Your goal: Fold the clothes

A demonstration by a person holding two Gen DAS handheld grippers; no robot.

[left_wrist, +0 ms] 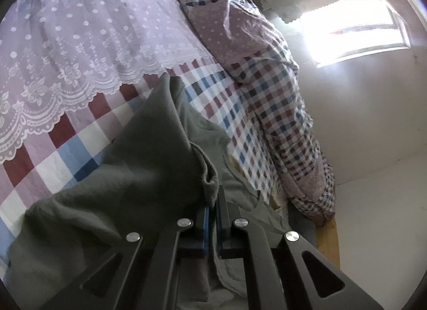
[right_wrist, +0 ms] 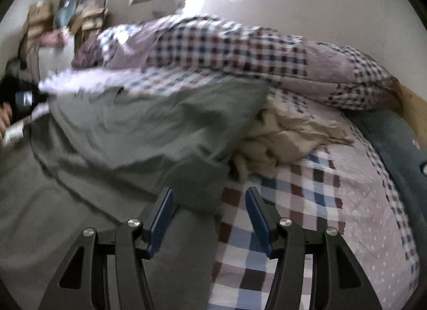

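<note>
Left gripper [left_wrist: 212, 203] was seen pinched on a bunched edge of the grey-green garment [left_wrist: 138, 171], which was lifted over the checked bedsheet [left_wrist: 80, 147]; right gripper [right_wrist: 209, 214] was held spread, nothing between its pads, at the garment's near corner. The thin bunch could be judged liable to slip free if pulled, collapsing the fold. Only the right view showed a crumpled beige cloth [right_wrist: 283, 136] beside the garment, and the heaped duvet [right_wrist: 240, 46] beyond; lace trim [left_wrist: 80, 51] was shown sharply only by the left.
</note>
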